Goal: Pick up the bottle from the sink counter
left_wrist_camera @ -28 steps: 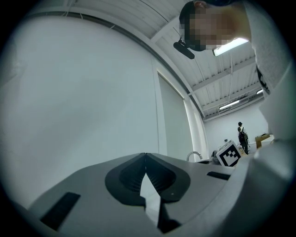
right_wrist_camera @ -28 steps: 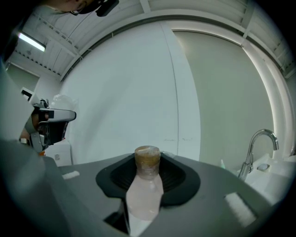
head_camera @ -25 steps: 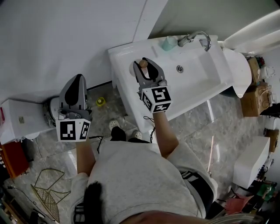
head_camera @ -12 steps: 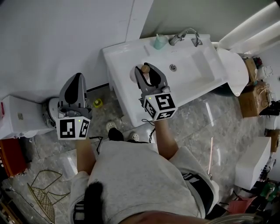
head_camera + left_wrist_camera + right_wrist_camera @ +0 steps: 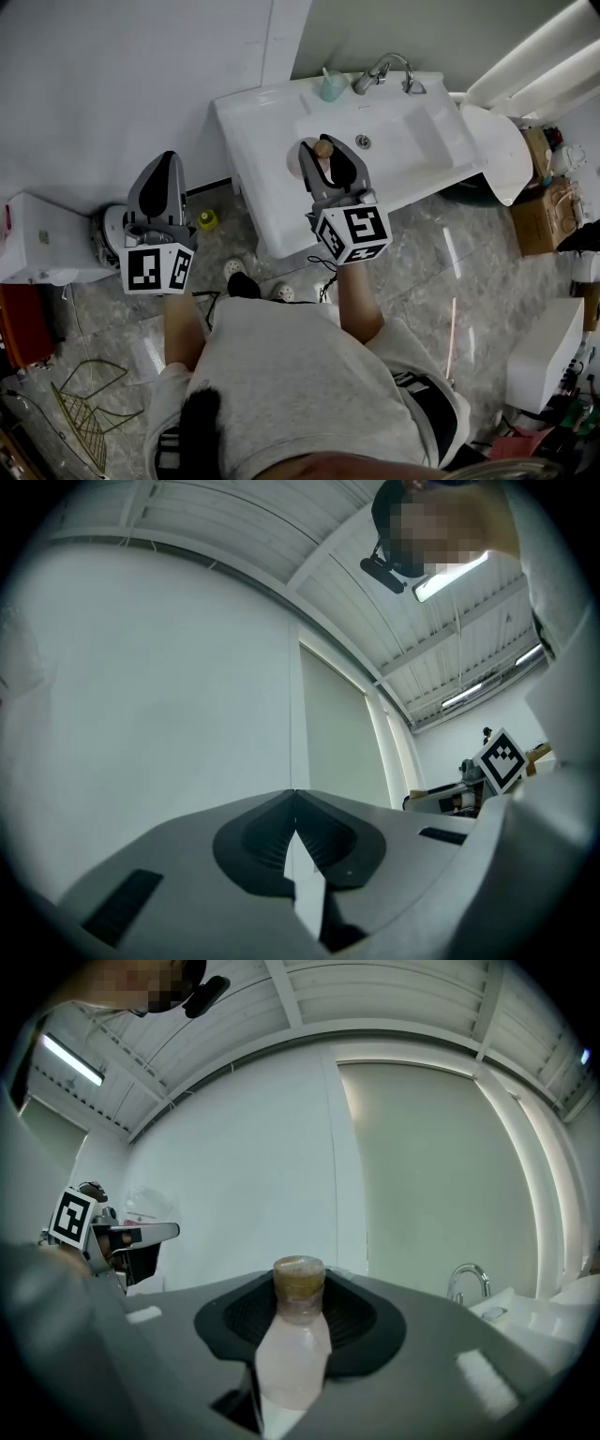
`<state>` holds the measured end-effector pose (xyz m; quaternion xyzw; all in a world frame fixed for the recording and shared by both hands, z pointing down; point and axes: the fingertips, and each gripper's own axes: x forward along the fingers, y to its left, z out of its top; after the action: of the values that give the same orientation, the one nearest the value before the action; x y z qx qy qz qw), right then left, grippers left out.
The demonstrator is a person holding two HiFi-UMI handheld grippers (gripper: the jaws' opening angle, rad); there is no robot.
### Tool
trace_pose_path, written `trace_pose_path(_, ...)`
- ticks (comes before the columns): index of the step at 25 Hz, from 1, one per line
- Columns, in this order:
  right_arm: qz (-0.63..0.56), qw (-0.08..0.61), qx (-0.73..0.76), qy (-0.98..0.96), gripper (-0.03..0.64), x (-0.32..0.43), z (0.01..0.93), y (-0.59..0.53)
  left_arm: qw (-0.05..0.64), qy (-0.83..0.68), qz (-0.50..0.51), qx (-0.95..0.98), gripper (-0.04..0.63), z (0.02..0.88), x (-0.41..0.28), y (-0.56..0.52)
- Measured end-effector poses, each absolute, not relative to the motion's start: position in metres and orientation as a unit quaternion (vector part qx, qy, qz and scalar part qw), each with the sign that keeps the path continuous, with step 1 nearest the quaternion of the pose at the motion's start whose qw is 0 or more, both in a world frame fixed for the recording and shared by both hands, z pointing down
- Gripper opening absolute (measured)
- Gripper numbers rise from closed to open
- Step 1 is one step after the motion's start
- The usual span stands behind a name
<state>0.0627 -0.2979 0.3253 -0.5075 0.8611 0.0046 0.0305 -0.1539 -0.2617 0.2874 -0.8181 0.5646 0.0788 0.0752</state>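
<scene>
White porcelain fills most of my head view: the sink counter (image 5: 248, 159) sits dead centre, with a chrome faucet (image 5: 380, 70) and a teal container (image 5: 331, 86) along its back edge against the pale wall. My right gripper (image 5: 326, 155) is pinching the bottle (image 5: 292, 1349), which has a pinkish body and a brown cap out toward the jaw tips. It's over the counter near the drain (image 5: 363, 142), and I can't tell if it's clear of the surface. The left gripper (image 5: 167, 167) is off to the side over the grey marbled floor (image 5: 441, 272), jaws pressed together on nothing. Cardboard boxes (image 5: 539, 220) sit at the right, with a white box (image 5: 42, 248) and a wire rack (image 5: 89, 422) at the left. Up top there's a ribbed ceiling with strip lights (image 5: 450, 574).
</scene>
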Motion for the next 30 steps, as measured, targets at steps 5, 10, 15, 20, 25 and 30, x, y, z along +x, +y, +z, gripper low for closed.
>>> trace_pose_path(5, 0.011, 0.034, -0.513, 0.858, 0.149, 0.083, 0.319, -0.280, 0.081, 0.568, 0.079, -0.815, 0.008, 0.281, -0.139, -0.245)
trace_pose_path(10, 0.017, 0.039, -0.517, 0.855, 0.149, 0.101, 0.314, -0.264, 0.082, 0.571, 0.080, -0.813, 0.008, 0.280, -0.125, -0.232)
trace_pose_path(15, 0.020, 0.043, -0.521, 0.852, 0.148, 0.117, 0.311, -0.251, 0.081, 0.573, 0.080, -0.811, 0.008, 0.280, -0.112, -0.223)
trace_pose_path(20, 0.023, 0.047, -0.526, 0.849, 0.149, 0.130, 0.309, -0.244, 0.081, 0.571, 0.079, -0.813, 0.008, 0.279, -0.101, -0.218)
trace_pose_path(25, 0.027, 0.050, -0.530, 0.846, 0.148, 0.141, 0.307, -0.239, 0.081, 0.565, 0.080, -0.817, 0.008, 0.280, -0.089, -0.216)
trace_pose_path(30, 0.028, 0.057, -0.533, 0.844, 0.149, 0.147, 0.302, -0.238, 0.080, 0.561, 0.078, -0.820, 0.008, 0.281, -0.083, -0.218)
